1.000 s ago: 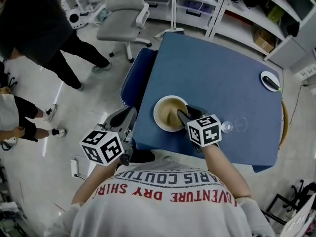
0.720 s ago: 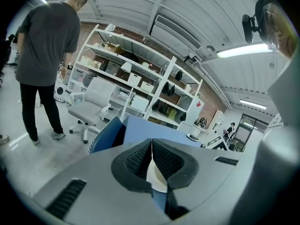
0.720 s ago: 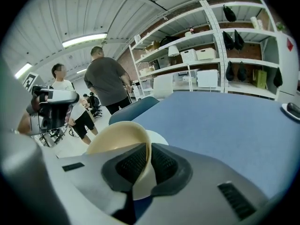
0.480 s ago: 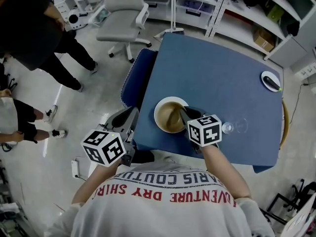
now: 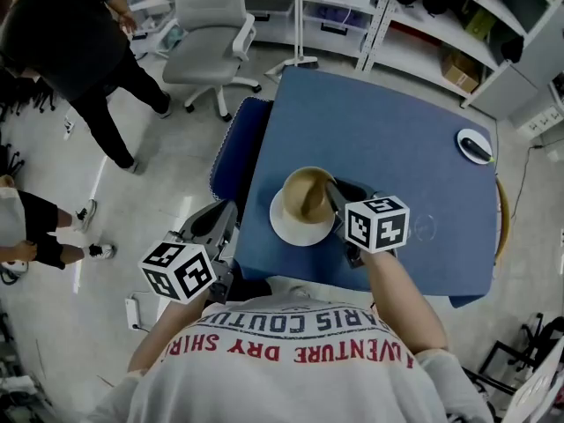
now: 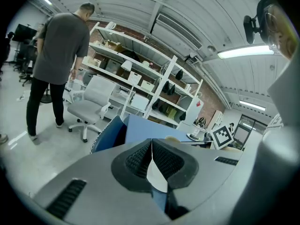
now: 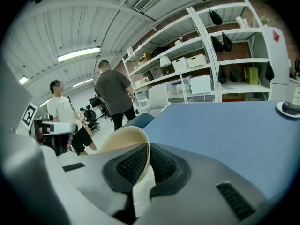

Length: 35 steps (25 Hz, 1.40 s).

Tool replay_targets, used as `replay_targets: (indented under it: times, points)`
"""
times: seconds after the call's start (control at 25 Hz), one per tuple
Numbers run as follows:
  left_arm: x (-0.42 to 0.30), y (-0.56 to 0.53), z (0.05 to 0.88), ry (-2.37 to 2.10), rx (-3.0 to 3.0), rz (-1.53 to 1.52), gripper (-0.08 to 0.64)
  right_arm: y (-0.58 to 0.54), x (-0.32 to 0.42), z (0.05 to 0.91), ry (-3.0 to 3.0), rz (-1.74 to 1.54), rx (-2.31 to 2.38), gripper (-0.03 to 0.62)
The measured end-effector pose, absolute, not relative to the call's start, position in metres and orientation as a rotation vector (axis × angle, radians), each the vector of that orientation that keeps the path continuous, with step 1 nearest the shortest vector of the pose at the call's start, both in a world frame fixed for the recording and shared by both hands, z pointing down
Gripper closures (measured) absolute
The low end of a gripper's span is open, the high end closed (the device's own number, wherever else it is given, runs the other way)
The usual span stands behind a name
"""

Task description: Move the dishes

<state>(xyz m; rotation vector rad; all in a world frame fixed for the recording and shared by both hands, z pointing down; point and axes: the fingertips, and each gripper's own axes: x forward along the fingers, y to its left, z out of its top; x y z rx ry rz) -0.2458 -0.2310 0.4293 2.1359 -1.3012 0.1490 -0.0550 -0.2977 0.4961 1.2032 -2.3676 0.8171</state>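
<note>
Head view: the right gripper point(image 5: 335, 199) is clamped on the near rim of a cream round bowl point(image 5: 306, 192), which tilts over a white round plate point(image 5: 284, 226) near the front edge of the blue table point(image 5: 388, 130). A clear glass point(image 5: 426, 227) sits just right of that gripper, and a small white dish point(image 5: 476, 145) is at the far right corner. The left gripper point(image 5: 216, 223) hangs off the table's left side, near a blue chair point(image 5: 233, 148)

Left gripper view: its jaws meet at the tips, gripping nothing

Right gripper view: the jaws pinch the bowl's wall, with bare tabletop beyond

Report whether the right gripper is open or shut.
Shut on the bowl: the right gripper has its jaws pinching the tan rim.
</note>
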Motion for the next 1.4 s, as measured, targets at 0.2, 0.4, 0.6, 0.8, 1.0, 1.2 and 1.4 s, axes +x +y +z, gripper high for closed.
replay_targets:
  times: [0.2, 0.4, 0.6, 0.8, 1.0, 1.2, 1.4]
  points:
    - [-0.239, -0.241, 0.425, -1.283, 2.161, 0.148, 0.531, -0.331, -0.023, 0.484, -2.332, 0.791, 1.346, 0.558]
    - [-0.235, -0.249, 0.423, -1.268, 2.177, 0.150, 0.531, -0.355, 0.001, 0.495, -2.253, 0.777, 1.442, 0.558]
    - [-0.233, -0.256, 0.422, -1.267, 2.176, 0.166, 0.531, -0.370, 0.017, 0.508, -2.187, 0.815, 1.524, 0.560]
    - [-0.238, -0.260, 0.427, -1.271, 2.171, 0.184, 0.531, -0.384, 0.031, 0.528, -2.117, 0.865, 1.591, 0.558]
    - [-0.243, -0.264, 0.432, -1.275, 2.165, 0.188, 0.531, -0.393, 0.039, 0.536, -2.064, 0.870, 1.645, 0.558]
    - [-0.248, -0.262, 0.432, -1.278, 2.155, 0.189, 0.531, -0.393, 0.040, 0.542, -2.050, 0.932, 1.648, 0.554]
    - [-0.247, -0.259, 0.433, -1.277, 2.158, 0.183, 0.531, -0.394, 0.040, 0.535, -2.093, 0.924, 1.685, 0.420]
